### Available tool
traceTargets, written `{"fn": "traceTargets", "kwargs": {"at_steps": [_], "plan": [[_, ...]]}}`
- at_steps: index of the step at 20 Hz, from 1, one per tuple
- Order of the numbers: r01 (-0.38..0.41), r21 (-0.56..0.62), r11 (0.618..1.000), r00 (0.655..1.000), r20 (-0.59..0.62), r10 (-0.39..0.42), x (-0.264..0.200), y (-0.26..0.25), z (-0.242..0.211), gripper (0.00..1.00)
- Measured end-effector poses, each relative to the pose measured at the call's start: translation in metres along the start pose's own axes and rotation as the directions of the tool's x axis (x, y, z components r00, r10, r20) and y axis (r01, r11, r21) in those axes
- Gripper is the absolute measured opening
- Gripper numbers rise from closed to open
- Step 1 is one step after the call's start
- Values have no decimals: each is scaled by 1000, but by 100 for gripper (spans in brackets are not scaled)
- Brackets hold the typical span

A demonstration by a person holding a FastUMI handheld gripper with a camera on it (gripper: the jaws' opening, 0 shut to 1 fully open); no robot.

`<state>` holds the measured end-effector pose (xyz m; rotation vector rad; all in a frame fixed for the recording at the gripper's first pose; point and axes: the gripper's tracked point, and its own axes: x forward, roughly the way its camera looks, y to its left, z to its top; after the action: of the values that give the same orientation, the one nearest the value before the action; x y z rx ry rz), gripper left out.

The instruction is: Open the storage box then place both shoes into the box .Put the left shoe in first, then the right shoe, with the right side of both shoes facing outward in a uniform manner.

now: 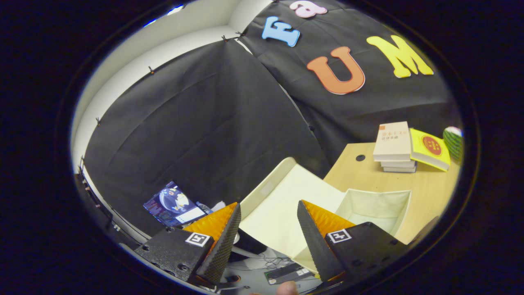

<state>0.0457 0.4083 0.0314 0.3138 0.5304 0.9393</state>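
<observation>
Tool [268, 229]: fingers spread wide apart, nothing held between them. Storage box [378, 209]: pale fabric, standing on the wooden counter [430, 184] just ahead of the right finger, open, interior visible. Its lid [282, 205] is swung up and back, and lies between and just beyond the two fingers, overhanging the counter's edge. Shoes: cannot tell where they are. Stack of books [394, 147] at the far side of the counter, against the black cloth wall; yellow book [430, 149] just beside it; green striped ball [453, 141] beyond that. Printed card [174, 205] beyond the left finger
</observation>
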Motion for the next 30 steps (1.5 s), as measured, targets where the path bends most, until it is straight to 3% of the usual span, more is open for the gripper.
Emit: {"fn": "traceTargets", "kwargs": {"at_steps": [2,4,8,15,22,28,30], "plan": [[85,-45,995,996,31,-84,-9,-16,5,91],[168,-83,982,984,72,-162,-20,-34,12,100],[271,-110,956,957,137,-256,-44,-62,21,100],[473,-168,865,879,159,-450,-126,-128,14,100],[630,-172,757,769,6,-639,-200,-226,-67,100],[657,-121,744,712,-224,-665,-225,-280,-145,100],[652,-40,757,704,-340,-624,-223,-291,-174,100]]}}
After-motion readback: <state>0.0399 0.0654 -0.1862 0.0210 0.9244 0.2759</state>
